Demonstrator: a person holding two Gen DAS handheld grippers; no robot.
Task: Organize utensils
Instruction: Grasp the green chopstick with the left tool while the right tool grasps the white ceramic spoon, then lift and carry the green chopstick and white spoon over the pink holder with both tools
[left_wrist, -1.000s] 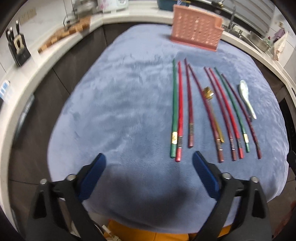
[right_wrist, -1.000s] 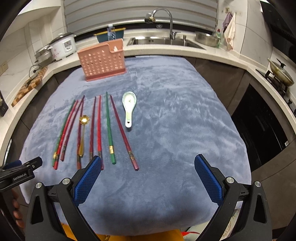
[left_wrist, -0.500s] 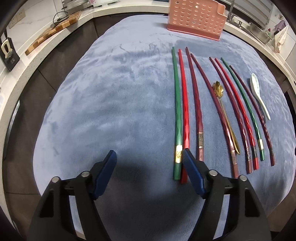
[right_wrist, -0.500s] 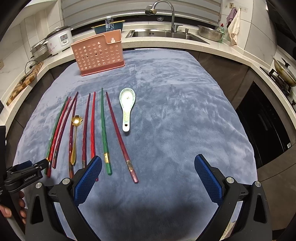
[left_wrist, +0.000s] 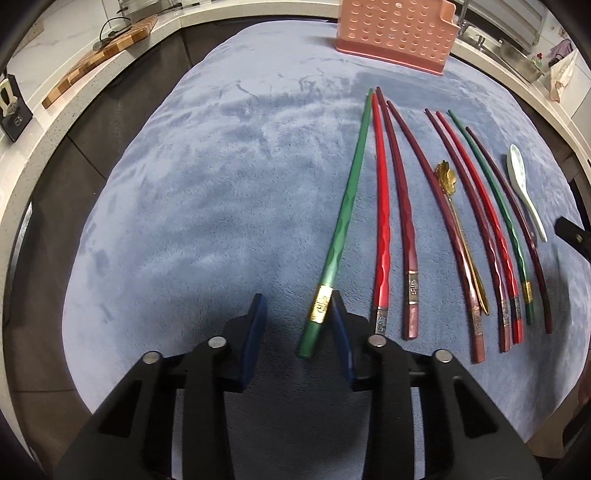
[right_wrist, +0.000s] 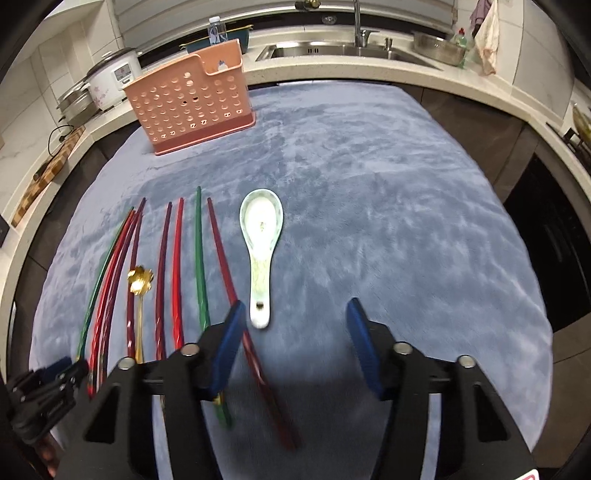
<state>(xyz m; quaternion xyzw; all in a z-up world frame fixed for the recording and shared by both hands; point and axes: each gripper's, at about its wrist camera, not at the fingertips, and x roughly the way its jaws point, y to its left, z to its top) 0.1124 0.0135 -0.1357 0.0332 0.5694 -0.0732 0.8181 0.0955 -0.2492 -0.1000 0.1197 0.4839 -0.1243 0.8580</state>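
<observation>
The left gripper (left_wrist: 297, 328) is closing around the butt of the long green chopstick (left_wrist: 343, 214), whose shaft is running straight away from it, only the right pad (left_wrist: 338, 325) touching; the right gripper (right_wrist: 295, 332), also closing, is pinching nothing.

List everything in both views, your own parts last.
green chopsticks: two, on the cloth
red chopsticks: two, same row
dark red chopsticks: four, same row
gold spoon: one, among the chopsticks
ceramic spoon: one, pale, right of the row
utensil holder: one, pink, far edge of the cloth
cloth: one, blue-grey
left gripper: jaws closing, green chopstick between
right gripper: jaws closing, dark red chopstick between
</observation>
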